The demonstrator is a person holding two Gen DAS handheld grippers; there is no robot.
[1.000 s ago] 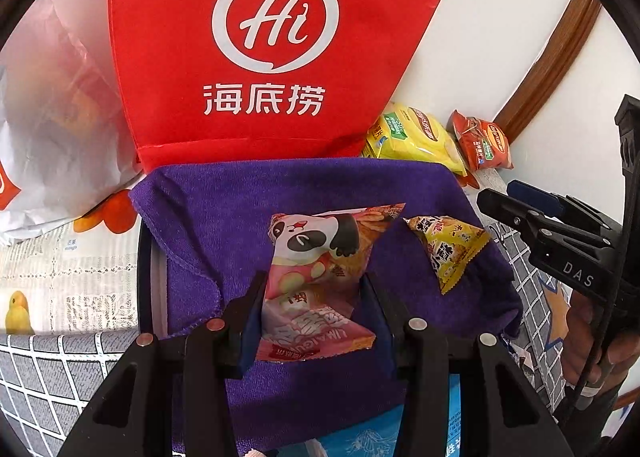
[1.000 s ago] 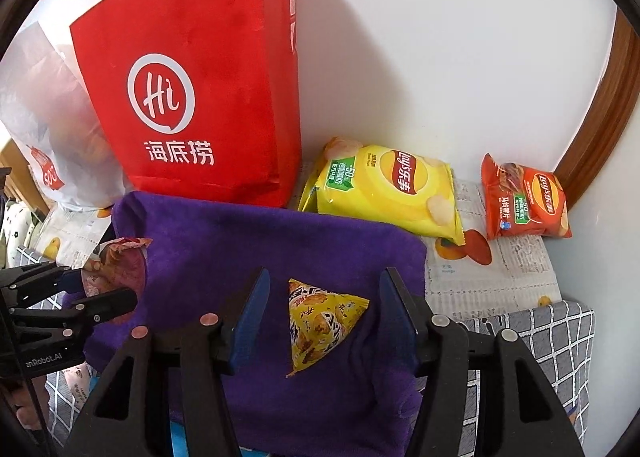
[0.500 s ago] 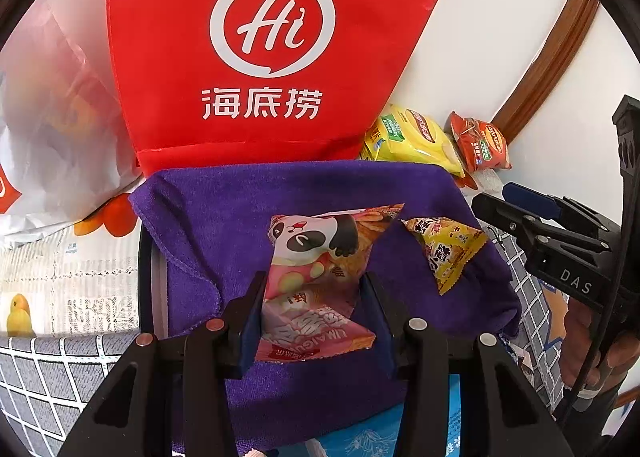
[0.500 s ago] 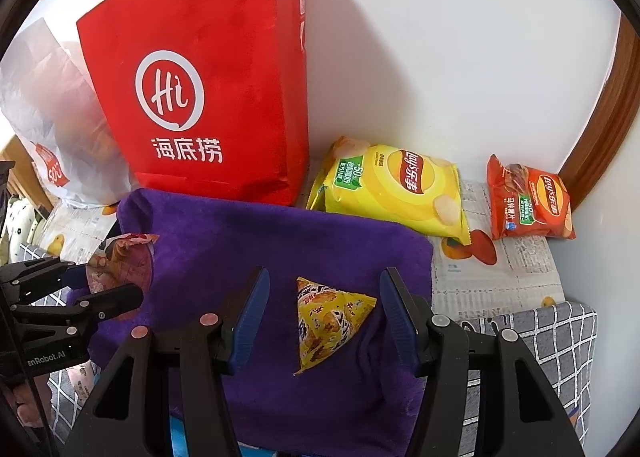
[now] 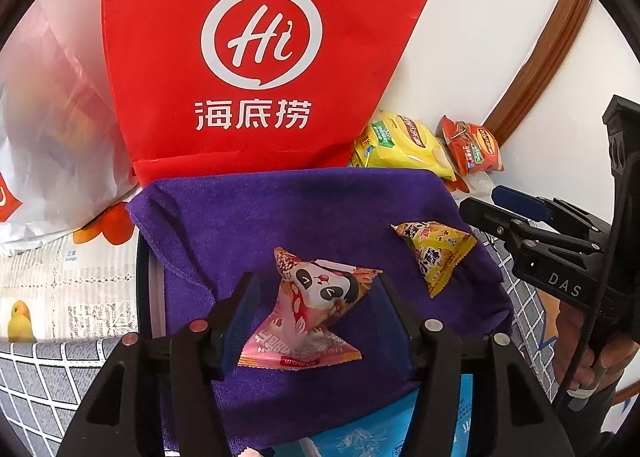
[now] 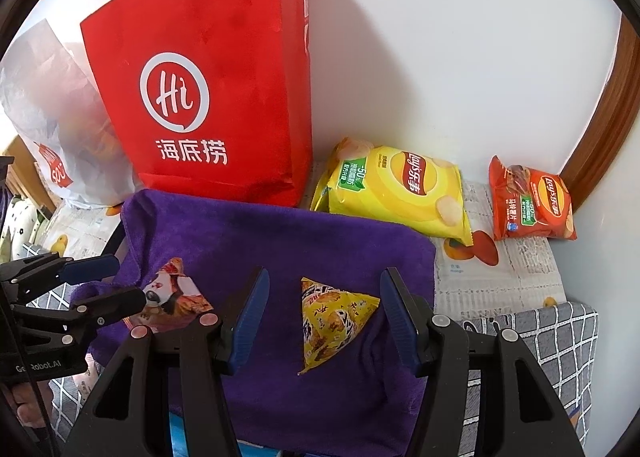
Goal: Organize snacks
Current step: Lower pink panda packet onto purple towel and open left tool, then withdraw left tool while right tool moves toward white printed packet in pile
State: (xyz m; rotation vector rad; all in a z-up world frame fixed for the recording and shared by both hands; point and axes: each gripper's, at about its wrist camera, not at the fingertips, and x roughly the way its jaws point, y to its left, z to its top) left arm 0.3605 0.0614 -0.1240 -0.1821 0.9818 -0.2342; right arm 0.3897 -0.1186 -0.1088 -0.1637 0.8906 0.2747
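A pink panda snack packet [image 5: 316,313] lies on the purple towel [image 5: 280,217], between the fingers of my left gripper [image 5: 316,301], which is open and no longer touches it. The packet also shows in the right wrist view [image 6: 172,297]. A yellow triangular snack packet [image 6: 332,317] lies on the towel between the open fingers of my right gripper [image 6: 324,313], untouched. It also shows in the left wrist view [image 5: 436,257]. My right gripper [image 5: 520,221] shows at the right of that view.
A red "Hi" paper bag [image 6: 212,97] stands against the wall behind the towel. A white plastic bag [image 6: 52,125] is to its left. A yellow Lay's bag [image 6: 400,189] and a red Lay's bag [image 6: 532,201] lie on newspaper at the right. A checked cloth [image 6: 560,337] covers the surface.
My left gripper has opened and let go of the panda packet, which now rests on the towel. My right gripper has moved slightly closer over the yellow packet.
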